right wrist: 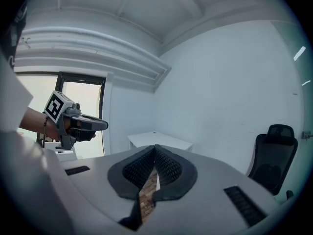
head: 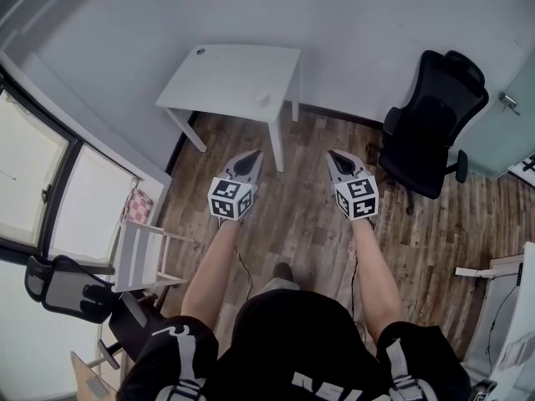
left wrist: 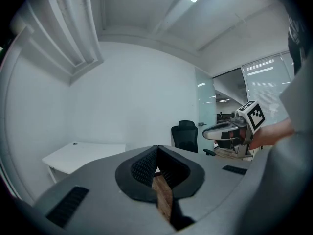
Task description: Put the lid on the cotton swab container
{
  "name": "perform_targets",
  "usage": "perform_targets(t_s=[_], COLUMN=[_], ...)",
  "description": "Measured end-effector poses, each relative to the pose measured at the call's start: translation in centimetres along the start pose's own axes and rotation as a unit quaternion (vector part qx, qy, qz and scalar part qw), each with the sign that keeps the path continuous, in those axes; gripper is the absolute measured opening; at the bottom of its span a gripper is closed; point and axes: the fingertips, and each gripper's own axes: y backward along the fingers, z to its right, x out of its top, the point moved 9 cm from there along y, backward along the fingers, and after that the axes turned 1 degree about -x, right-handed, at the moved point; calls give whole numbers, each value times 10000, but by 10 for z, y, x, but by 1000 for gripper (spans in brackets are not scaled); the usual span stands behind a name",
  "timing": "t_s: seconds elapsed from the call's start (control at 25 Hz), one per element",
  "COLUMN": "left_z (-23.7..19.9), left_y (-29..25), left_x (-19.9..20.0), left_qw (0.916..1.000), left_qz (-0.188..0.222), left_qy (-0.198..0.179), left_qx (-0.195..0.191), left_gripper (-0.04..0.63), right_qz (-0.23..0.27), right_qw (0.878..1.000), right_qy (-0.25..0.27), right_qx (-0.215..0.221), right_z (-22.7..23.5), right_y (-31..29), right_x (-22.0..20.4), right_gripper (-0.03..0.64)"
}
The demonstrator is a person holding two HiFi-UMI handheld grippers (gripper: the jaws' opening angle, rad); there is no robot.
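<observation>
**Head view.** The left gripper [head: 249,162] and right gripper [head: 338,164] were held out side by side, well apart, over the wood floor [head: 309,224]. Each was on a bare forearm [head: 216,266] and pointed toward a white table [head: 238,73] against the wall. Both pairs of jaws were together, with nothing between them. The grippers were short of the table and touched nothing.

A small dark dot [head: 199,51] sat at the table's far left corner. A pale speck [head: 266,100] lay near its right front edge. The speck was too small to tell whether it was the container or the lid, so neither could be placed for certain.

A black chair [head: 430,124] stood to the right of the table, and a window [head: 33,174] ran along the left wall.

**Left gripper view.** The jaws of the left gripper [left wrist: 157,166] were closed pad to pad and empty, with floor showing through the slot below them. The table [left wrist: 80,156] was ahead on the left, its top bare apart from the dot [left wrist: 75,143]. The chair [left wrist: 186,136] was ahead at centre. The right gripper [left wrist: 208,133] was level at the right, its jaws together.

**Right gripper view.** The jaws of the right gripper [right wrist: 155,171] were closed and empty. The table [right wrist: 161,141] was straight ahead and the chair [right wrist: 276,153] was at the right. The left gripper [right wrist: 98,125] was in front of the window [right wrist: 85,126]. No container or lid could be made out on the tabletop.
</observation>
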Motion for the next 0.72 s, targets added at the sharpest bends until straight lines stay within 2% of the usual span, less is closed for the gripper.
perform_targets(t_s=[0.4,0.72], left_z=[-31,-37], left_y=[-37,-88], left_x=[0,2], left_qw=[10000,9987], left_qz=[16,-11], left_qy=[83,140], left_qx=[8,496], left_gripper=[25,25], right_qz=[-30,35], right_qw=[10000,9983], right_qy=[7,140], right_qx=[89,565], right_z=[28,91], right_y=[-55,-102], right_x=[-5,-2], right_gripper=[14,14])
